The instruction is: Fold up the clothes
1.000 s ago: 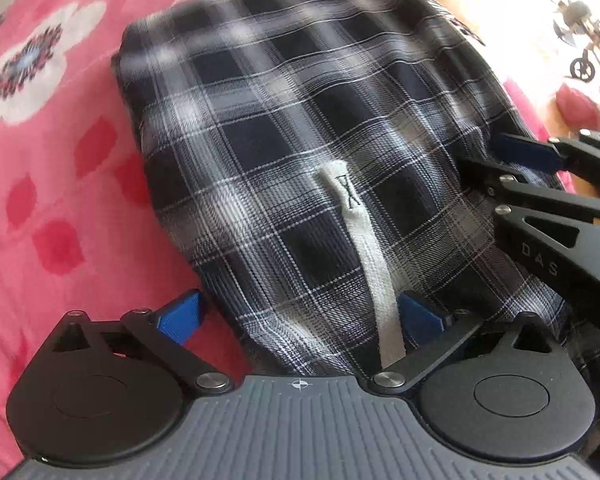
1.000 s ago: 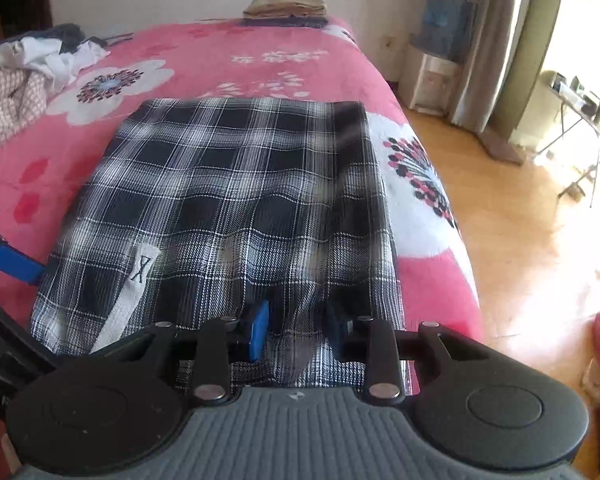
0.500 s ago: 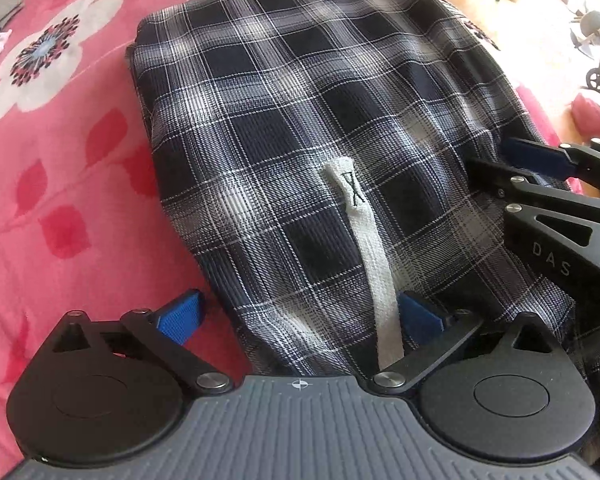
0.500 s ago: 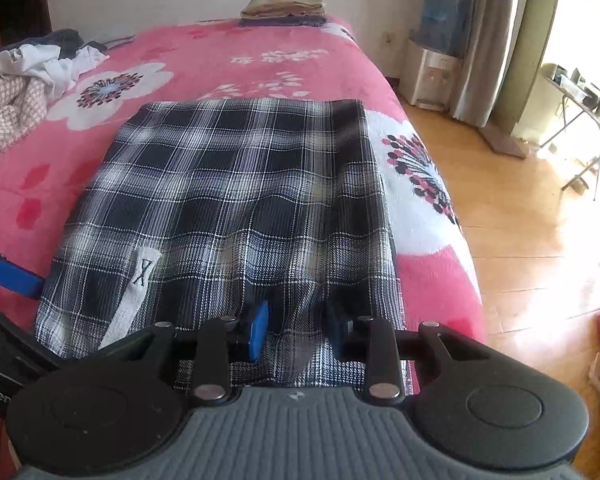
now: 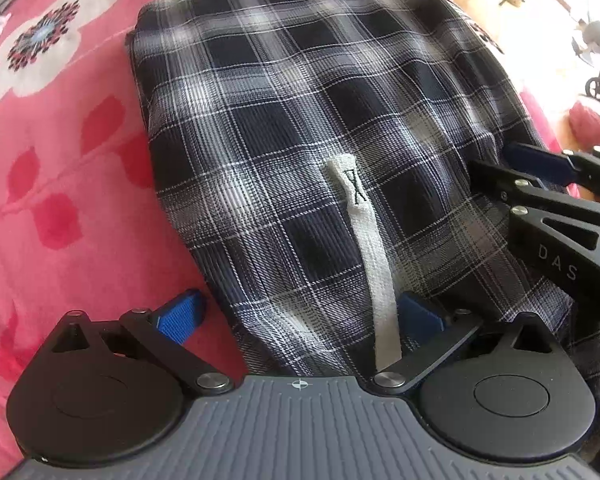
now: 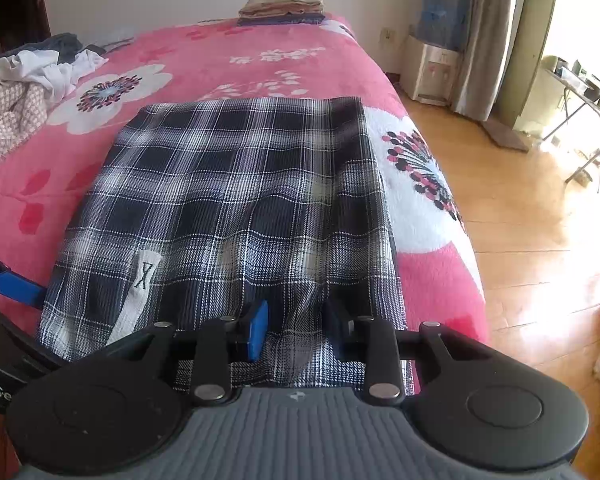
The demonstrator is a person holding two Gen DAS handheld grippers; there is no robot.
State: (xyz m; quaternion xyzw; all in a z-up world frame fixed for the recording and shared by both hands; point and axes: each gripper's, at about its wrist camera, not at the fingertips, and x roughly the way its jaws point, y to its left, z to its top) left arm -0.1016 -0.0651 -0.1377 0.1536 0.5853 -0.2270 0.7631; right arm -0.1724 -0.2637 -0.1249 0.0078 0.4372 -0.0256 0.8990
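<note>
Plaid shorts lined up for the next fold, both grippers parked at the near edge

Plaid shorts [image 6: 236, 208] (black and white check, white drawstring [image 5: 366, 248] lying on top) are spread flat on the pink floral bed [image 6: 228, 60], filling the middle of both views, with the waist end at the bottom of the frame nearest the grippers.

Right gripper [image 6: 296, 330]: jaws partly closed with a bunch of the near hem between the blue pads. Looks like a pinch on the cloth, but I can't be sure how tight it is. Left gripper [image 5: 300, 316]: jaws wide apart, straddling the lower left corner of the shorts and the drawstring's end, one pad over the bedspread, not gripping anything.

My read is we're at the grab-the-edge step before folding lengthwise. Next move probably needs the left jaws to close on that corner, then both lift together and carry the near edge toward the far hem at the top of the frame. Folded stack [image 6: 284, 4] waits at the far end.
</note>
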